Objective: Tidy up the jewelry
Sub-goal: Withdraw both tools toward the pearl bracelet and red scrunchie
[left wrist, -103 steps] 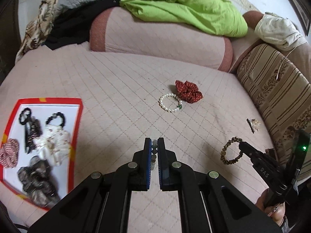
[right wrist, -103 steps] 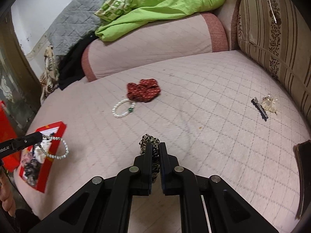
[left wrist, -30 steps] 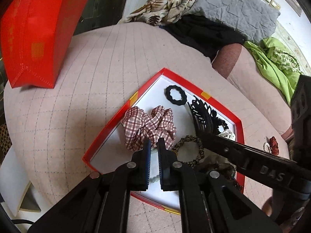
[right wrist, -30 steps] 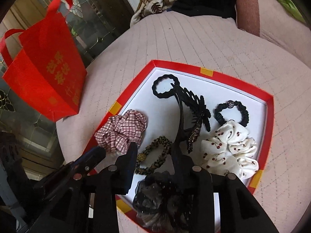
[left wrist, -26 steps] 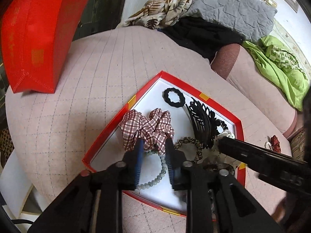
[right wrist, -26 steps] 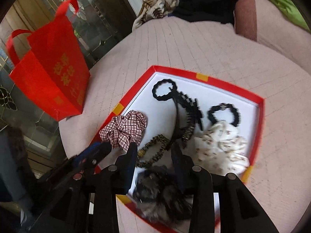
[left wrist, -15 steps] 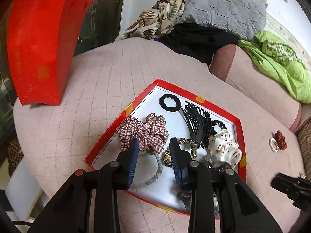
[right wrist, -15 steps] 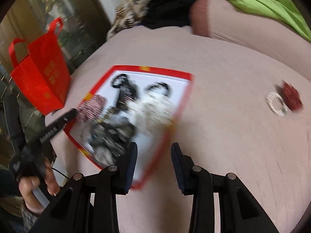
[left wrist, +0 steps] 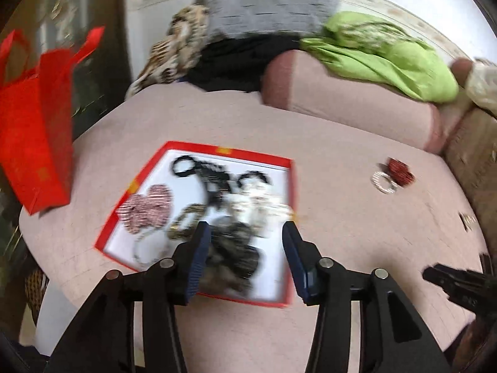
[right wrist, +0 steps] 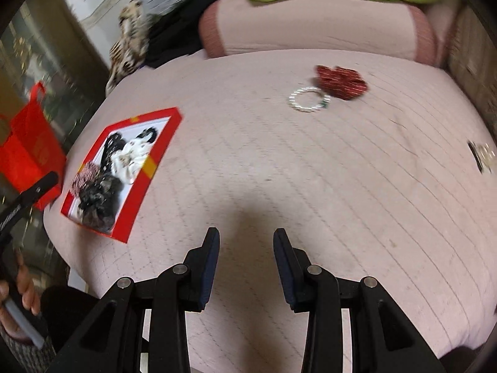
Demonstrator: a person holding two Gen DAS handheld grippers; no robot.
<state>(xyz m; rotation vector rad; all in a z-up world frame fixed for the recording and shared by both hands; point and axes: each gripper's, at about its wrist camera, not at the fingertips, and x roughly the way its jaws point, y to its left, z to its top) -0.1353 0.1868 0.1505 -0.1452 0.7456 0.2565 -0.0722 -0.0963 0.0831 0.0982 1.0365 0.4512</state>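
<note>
A red-rimmed white tray [left wrist: 192,147] [right wrist: 161,143] lies on the pink quilted bed, holding several scrunchies, hair ties, a black claw clip and a pale bead bracelet [left wrist: 139,248]. My left gripper [left wrist: 245,233] hangs above the tray's near end, its jaws opening with nothing between them. My right gripper [right wrist: 247,239] stands open and empty over bare quilt, well right of the tray. A white pearl bracelet [right wrist: 309,99] [left wrist: 383,183] and a red scrunchie [right wrist: 341,82] [left wrist: 400,172] lie together farther back. A small hair clip [right wrist: 481,155] lies at the right edge.
A red gift bag [left wrist: 34,130] [right wrist: 28,152] stands left of the tray at the bed's edge. A pink bolster [right wrist: 310,28], green blanket [left wrist: 379,52], grey quilt and patterned cloth line the back. A striped cushion [left wrist: 475,155] borders the right. A person's hand [right wrist: 21,283] shows lower left.
The left gripper let go of the bead bracelet into the tray, opened and drew back and up. The right gripper, open throughout, swept right from over the tray to bare quilt.
</note>
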